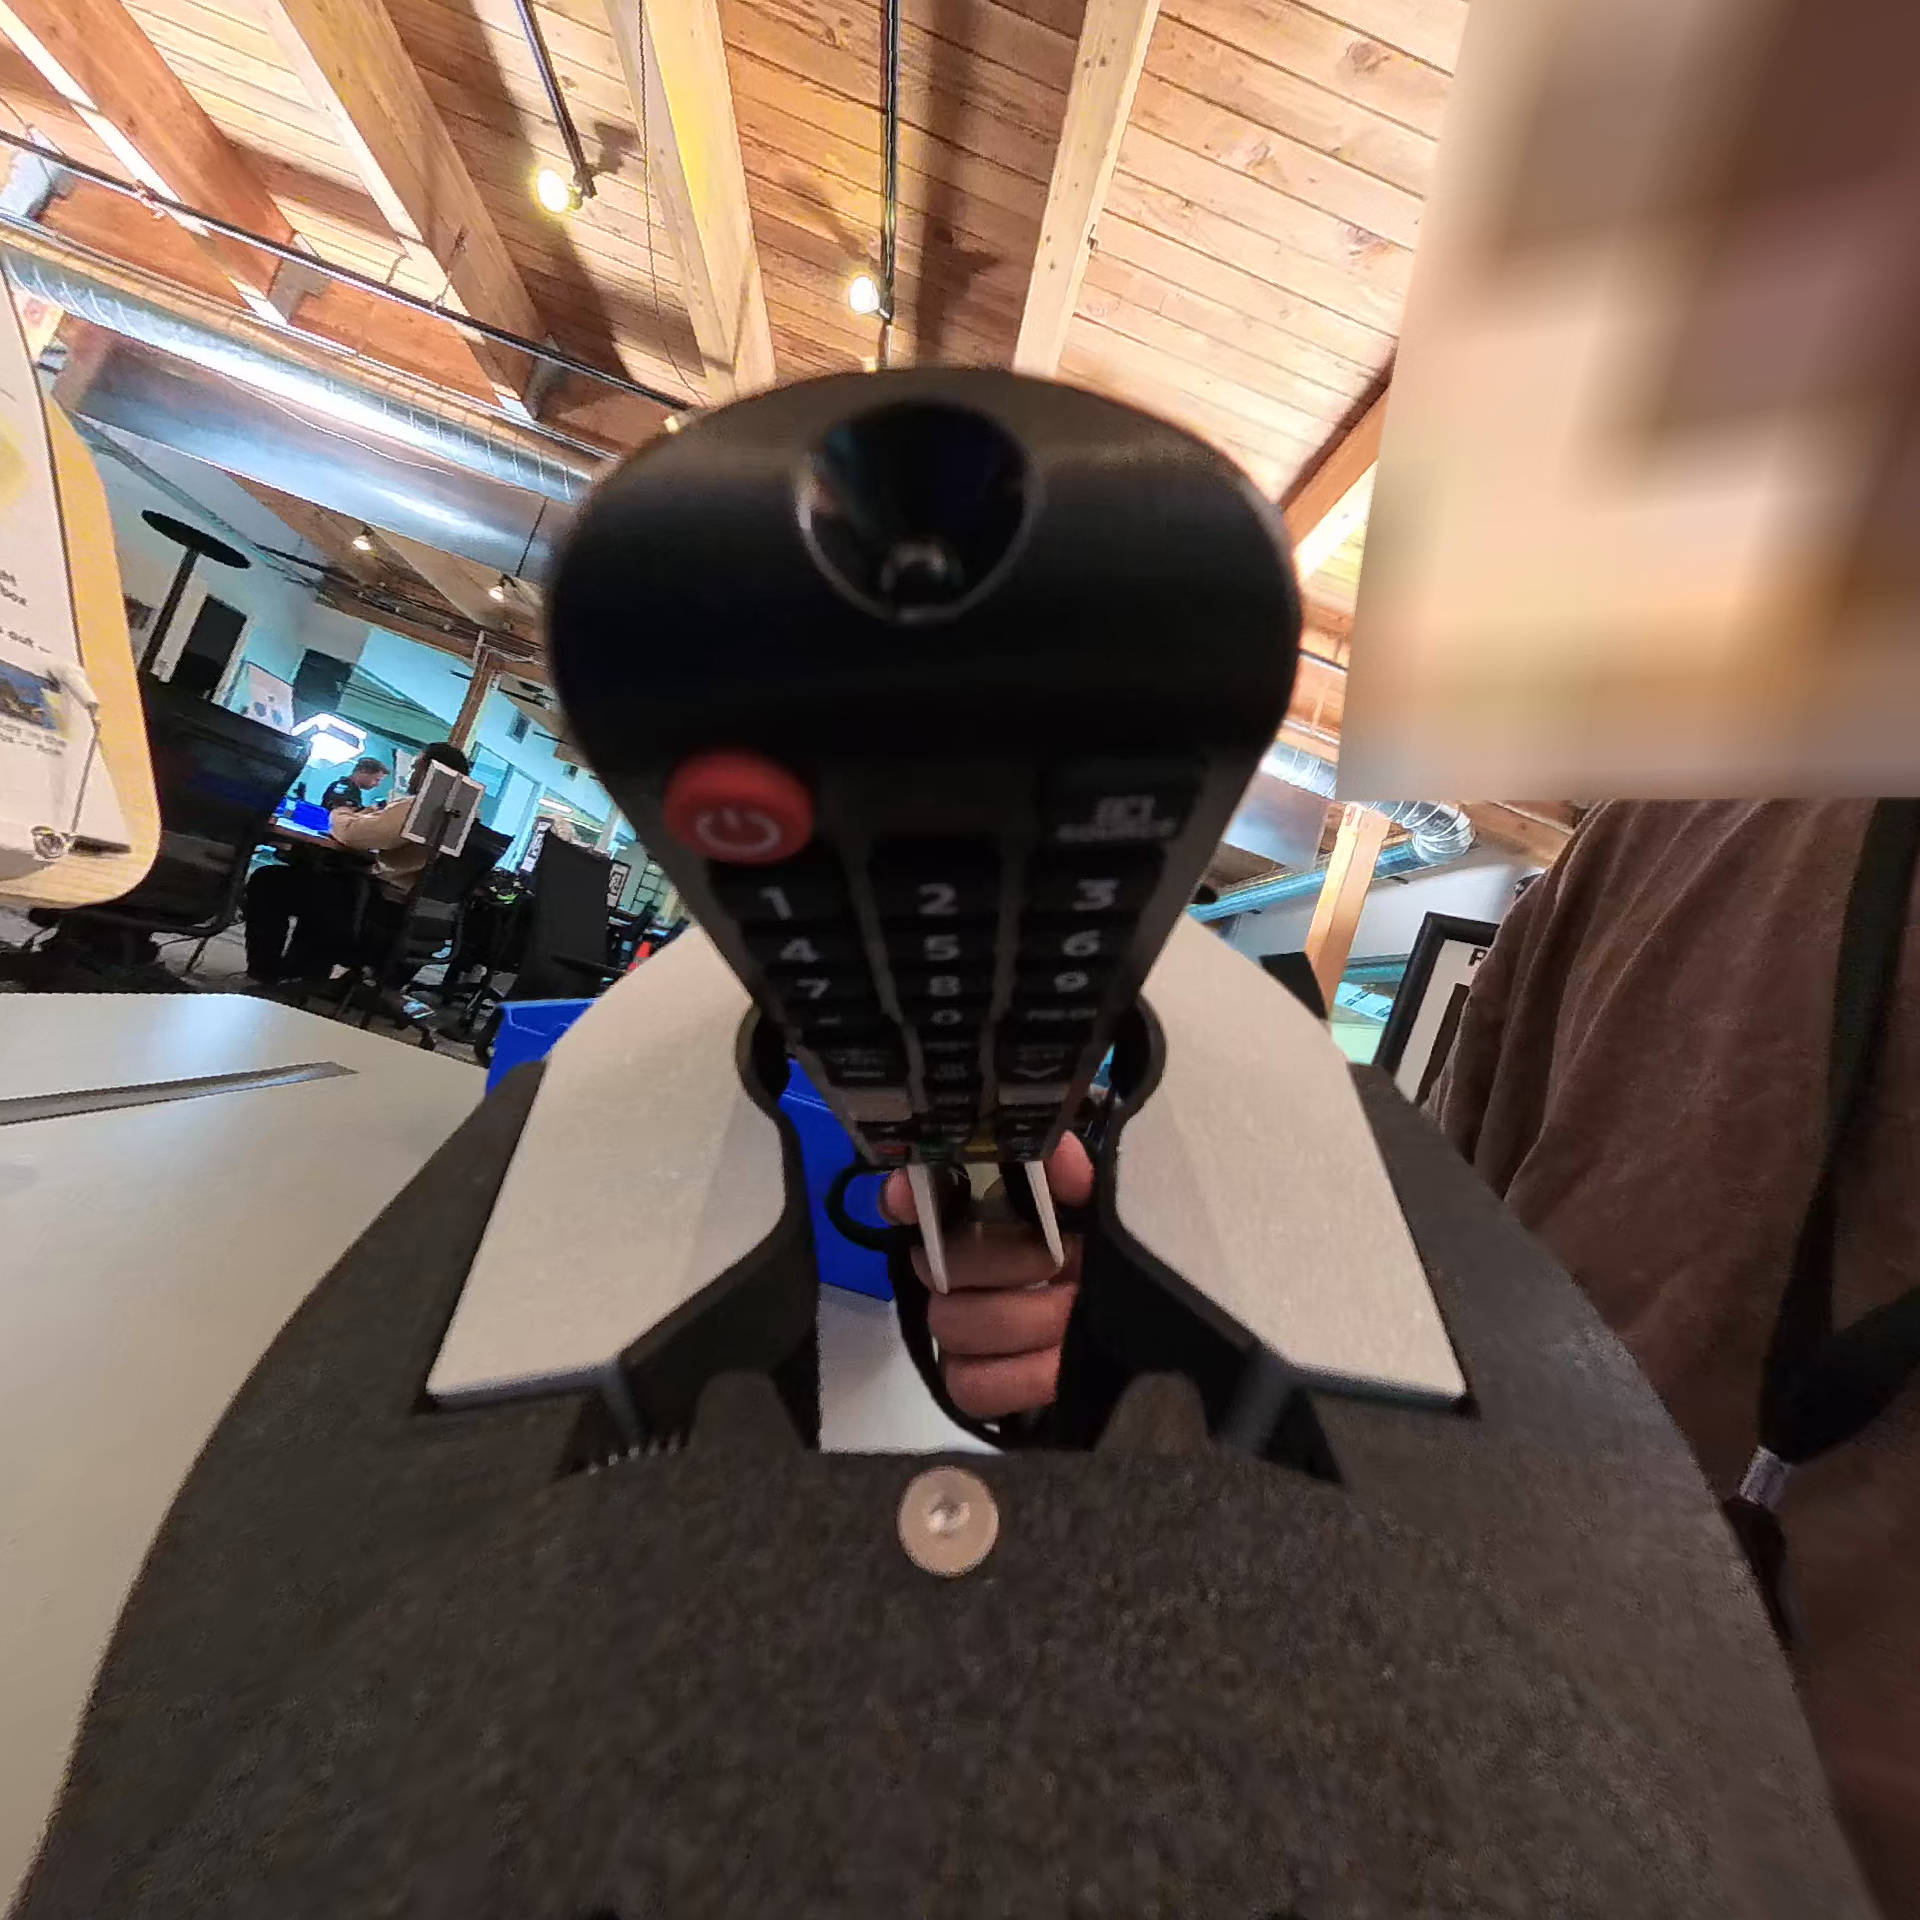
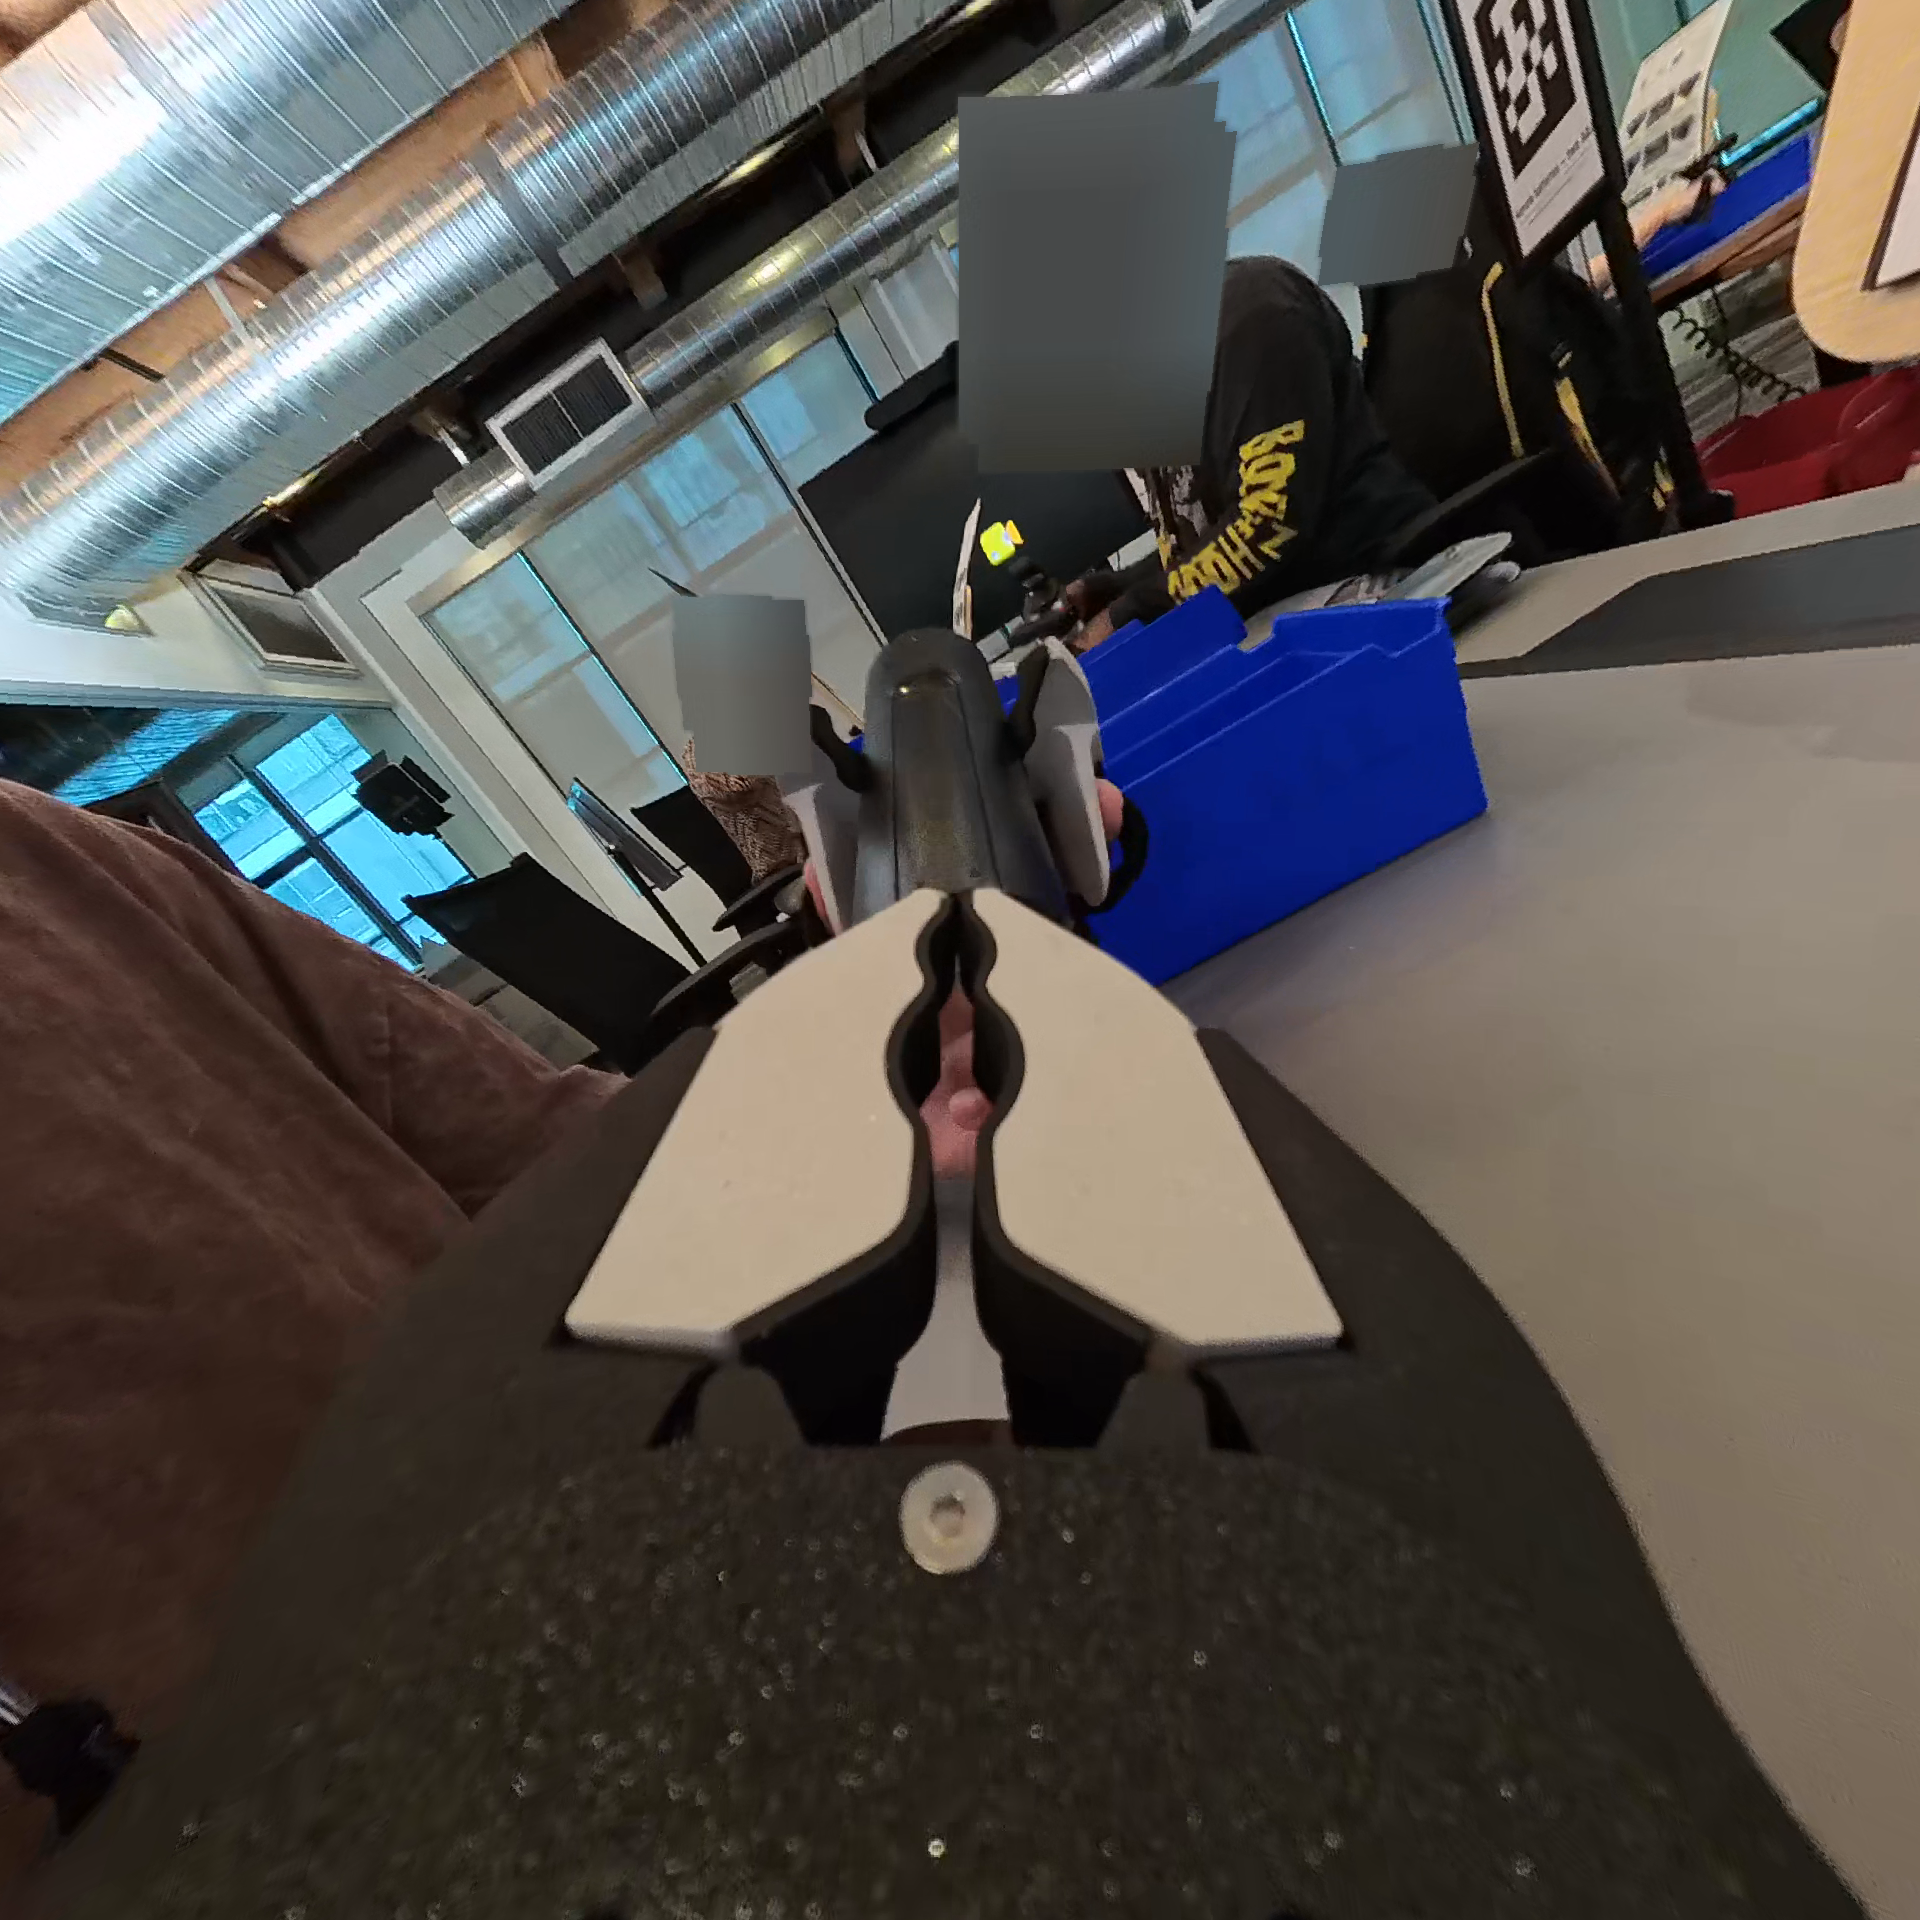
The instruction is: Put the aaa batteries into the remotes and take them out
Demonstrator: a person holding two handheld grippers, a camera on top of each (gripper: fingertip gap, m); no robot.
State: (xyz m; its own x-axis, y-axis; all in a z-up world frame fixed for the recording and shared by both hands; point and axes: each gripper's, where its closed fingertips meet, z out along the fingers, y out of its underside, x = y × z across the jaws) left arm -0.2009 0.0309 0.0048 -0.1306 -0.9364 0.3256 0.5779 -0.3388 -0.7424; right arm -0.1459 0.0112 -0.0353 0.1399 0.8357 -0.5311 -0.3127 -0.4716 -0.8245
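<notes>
remote [image 1: 925, 748] clamped upright in left claw [image 1: 940, 1049].

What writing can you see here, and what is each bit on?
I don't quote writing; here is what bears it.
Black remote: white key markings, legible.
Black sleeve: yellow lettering, legible.
Framed sign: square code, print too small.
White poster: blurred print.

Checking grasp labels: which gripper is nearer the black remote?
Left. The left gripper clamps the remote between its fingers. The right gripper, closed, sits just short of the remote's end.
</notes>
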